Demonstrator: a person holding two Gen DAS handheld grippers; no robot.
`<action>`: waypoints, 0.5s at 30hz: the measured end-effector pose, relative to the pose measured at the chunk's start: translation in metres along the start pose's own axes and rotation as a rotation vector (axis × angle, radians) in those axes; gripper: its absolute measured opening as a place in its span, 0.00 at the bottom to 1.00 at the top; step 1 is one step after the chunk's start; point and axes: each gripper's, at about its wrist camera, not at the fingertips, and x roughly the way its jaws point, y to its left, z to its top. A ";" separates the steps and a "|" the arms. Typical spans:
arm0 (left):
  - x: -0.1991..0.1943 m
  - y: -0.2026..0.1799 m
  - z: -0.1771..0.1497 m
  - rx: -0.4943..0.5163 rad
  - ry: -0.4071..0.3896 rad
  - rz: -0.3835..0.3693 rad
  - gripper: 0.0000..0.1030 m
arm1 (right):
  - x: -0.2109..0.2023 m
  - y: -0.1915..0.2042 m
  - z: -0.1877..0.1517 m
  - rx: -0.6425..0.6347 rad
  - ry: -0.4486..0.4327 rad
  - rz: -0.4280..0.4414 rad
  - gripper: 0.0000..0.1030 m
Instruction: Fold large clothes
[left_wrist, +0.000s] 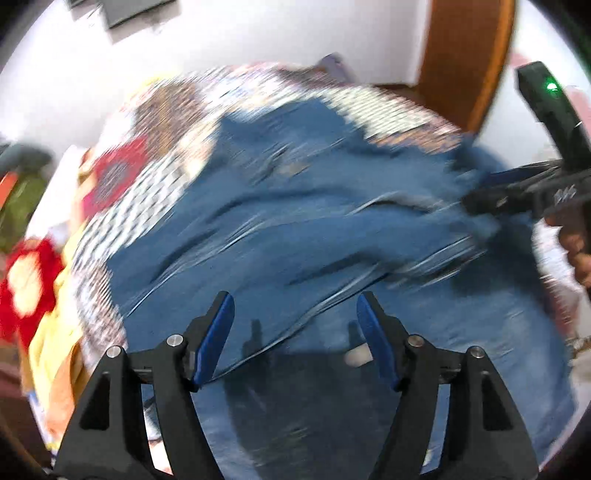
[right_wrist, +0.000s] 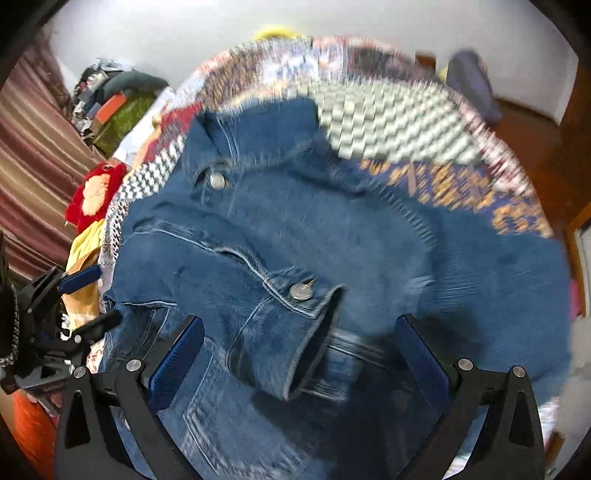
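Blue denim jacket spread over a patterned bedspread, directly below and ahead of both tongs. Sleeve cuff with its metal button folded in across the body, lying between the right gripper fingers but untouched by either pad. Collar and a second button at the far end, away from the tongs.

Right gripper jaws standing wide apart, nothing pinched. Left gripper likewise parted, blue pads clear of the cloth, only denim beneath the gap. Both frames heavily smeared by motion, so fine creases hard to read.

Probably at the stage just after laying a sleeve inward: cloth let go, both tongs empty above it. Next likely needed: a fresh grip on an outer edge, either the other sleeve or the hem nearest the tongs, then a carry toward the collar. Calls for a low approach and a pinch through a single layer, since denim is stiff and thick seams may slip from the pads.

Jacket's near edge lost under the tongs. Bare bedspread beyond the collar and to the right of the right gripper, giving room there. Left of the tongs, a crowded heap of red, yellow and orange clothes hard against the bedspread edge; little spare room that side.
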 end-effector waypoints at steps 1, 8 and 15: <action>0.005 0.012 -0.006 -0.026 0.019 0.007 0.66 | 0.008 -0.001 0.000 0.013 0.013 -0.004 0.99; 0.056 0.073 -0.046 -0.198 0.165 -0.013 0.66 | 0.054 -0.001 0.002 0.070 0.032 -0.053 0.55; 0.066 0.071 -0.052 -0.201 0.163 -0.001 0.71 | 0.032 0.034 0.005 -0.075 -0.084 -0.123 0.31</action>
